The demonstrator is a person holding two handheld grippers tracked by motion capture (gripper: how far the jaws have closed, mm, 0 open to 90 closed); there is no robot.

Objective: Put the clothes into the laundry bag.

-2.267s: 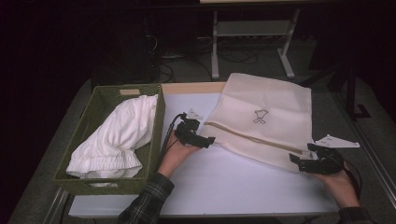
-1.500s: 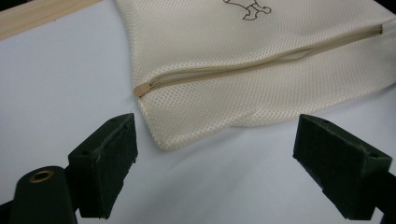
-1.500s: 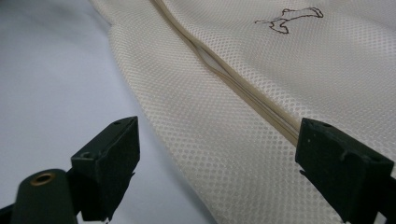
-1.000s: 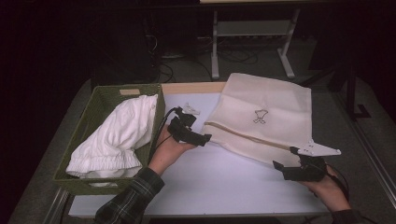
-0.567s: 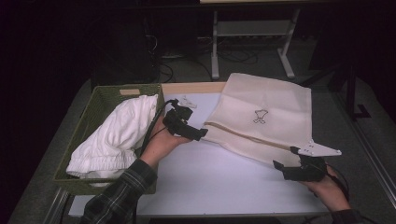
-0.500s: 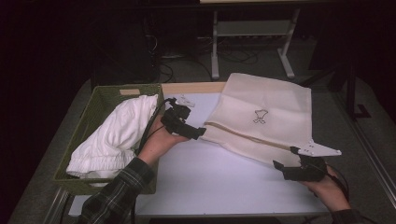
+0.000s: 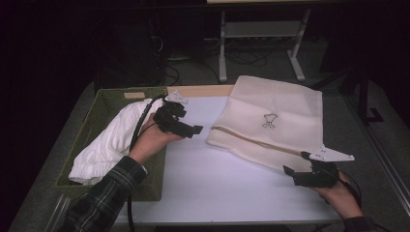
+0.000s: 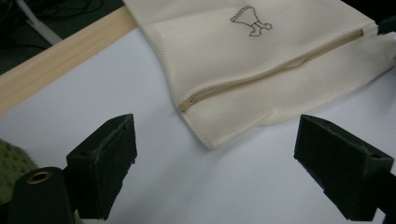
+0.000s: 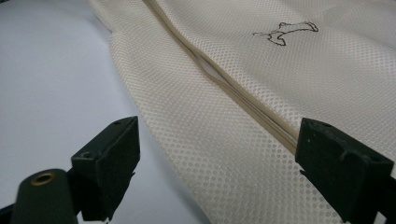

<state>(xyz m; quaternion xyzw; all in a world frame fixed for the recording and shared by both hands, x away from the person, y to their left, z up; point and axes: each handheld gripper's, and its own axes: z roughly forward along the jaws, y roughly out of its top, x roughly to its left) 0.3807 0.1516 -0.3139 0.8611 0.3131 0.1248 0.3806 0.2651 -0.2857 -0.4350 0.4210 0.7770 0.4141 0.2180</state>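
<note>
Where zipped, cream mesh bag [image 7: 275,121], seemingly flat.

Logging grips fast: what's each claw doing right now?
Left claw: open, holding nothing, short of the mesh bag.
Right claw: open, holding nothing, jaws either side of the bag's edge.

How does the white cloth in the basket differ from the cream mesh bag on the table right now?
The white cloth is bunched up and heaped inside the green basket; the cream mesh bag lies spread flat on the white table. The bag has a zipper and a small printed emblem; the cloth looks plain. Neither is gripped: the left gripper and right gripper both stand open.
</note>
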